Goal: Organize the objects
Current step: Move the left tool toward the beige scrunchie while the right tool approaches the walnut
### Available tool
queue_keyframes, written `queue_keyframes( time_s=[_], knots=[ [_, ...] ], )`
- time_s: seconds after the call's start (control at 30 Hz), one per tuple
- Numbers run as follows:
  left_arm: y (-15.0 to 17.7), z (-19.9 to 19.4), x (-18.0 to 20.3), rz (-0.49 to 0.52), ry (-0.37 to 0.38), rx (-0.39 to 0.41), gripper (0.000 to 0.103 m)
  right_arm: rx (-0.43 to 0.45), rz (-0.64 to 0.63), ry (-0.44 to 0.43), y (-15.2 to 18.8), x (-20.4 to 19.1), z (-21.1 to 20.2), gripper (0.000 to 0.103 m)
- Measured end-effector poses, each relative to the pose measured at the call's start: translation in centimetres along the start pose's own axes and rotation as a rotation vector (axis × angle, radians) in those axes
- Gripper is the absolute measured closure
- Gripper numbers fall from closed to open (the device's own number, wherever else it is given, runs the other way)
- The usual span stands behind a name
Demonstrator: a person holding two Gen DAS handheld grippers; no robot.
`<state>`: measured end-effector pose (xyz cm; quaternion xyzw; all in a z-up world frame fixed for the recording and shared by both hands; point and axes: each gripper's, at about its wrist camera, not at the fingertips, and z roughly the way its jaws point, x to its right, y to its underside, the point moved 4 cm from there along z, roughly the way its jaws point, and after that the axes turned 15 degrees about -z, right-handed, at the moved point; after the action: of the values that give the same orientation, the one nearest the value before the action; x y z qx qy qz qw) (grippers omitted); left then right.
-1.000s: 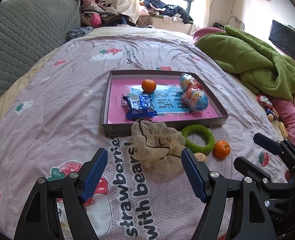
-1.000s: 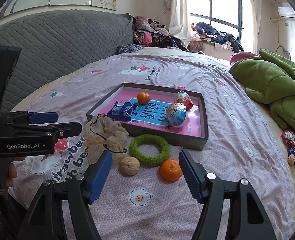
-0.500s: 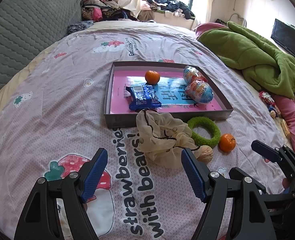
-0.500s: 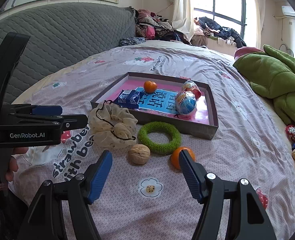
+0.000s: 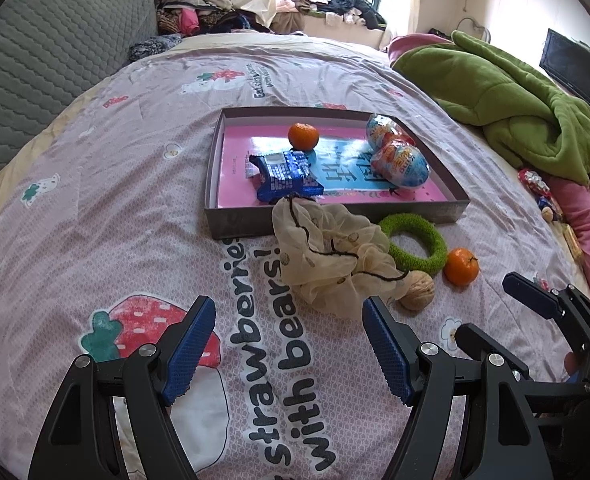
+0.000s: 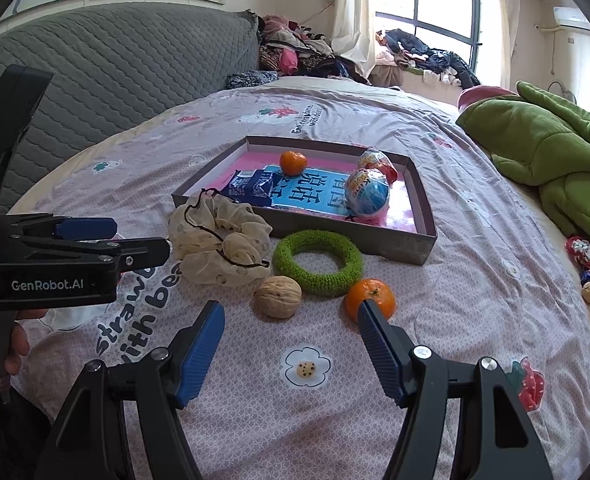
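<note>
On the bedspread [image 6: 475, 288], just in front of the gray tray [image 6: 423, 248], four loose things wait: a cream scrunchie [image 6: 219, 240], a walnut [image 6: 277, 296], a green knitted ring [image 6: 319, 262] and a mandarin [image 6: 370, 298]. Already in the tray lie another mandarin [image 6: 293, 162], a blue snack packet [image 6: 251, 188] and two foil eggs [image 6: 366, 192].

The right gripper [image 6: 291, 344] hangs low over the sheet with its jaws apart and nothing between them. In its own view the walnut sits at about 12 o'clock from the gap and the loose mandarin at about 1 o'clock, partly hidden by the right finger [image 6: 379, 344]. The left gripper [image 5: 289, 346] is likewise spread and empty, with the scrunchie at 12 to 1 o'clock ahead of it.

The step in hand looks like a reach for the walnut or the mandarin. To do it well, centre the gap on one item only, so the other is not nudged away; both are round and could roll on the soft cloth. Come down far enough that the pads meet the widest part, and close gently.

The walnut's long axis appears to run roughly 9 to 3 o'clock in the right view, so a grip across its short width seems the safer one. The mandarin has no clear long axis; its stem faces up towards the camera. The ring lies flat, touching the tray's near wall.
</note>
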<state>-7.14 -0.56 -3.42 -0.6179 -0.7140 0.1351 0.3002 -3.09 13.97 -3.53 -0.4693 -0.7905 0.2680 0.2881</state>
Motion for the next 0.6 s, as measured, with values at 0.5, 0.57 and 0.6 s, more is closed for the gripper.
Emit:
queue_keyframes(
  time_s=[0.5,0.57,0.6],
  knots=[
    [-0.4,2.9,0.2,0.014,0.026,-0.013,0.026,-0.036,0.038,0.049,0.5,-1.2,2.9,0.035],
    [-0.9,3.4,0.1,0.005,0.032,-0.017,0.026,-0.042,0.052,0.055,0.5,-1.1,3.6,0.035],
    [-1.1,3.6,0.0,-0.001,0.032,-0.018,0.026,-0.050,0.064,0.056,0.6,-1.0,4.0,0.035]
  ],
)
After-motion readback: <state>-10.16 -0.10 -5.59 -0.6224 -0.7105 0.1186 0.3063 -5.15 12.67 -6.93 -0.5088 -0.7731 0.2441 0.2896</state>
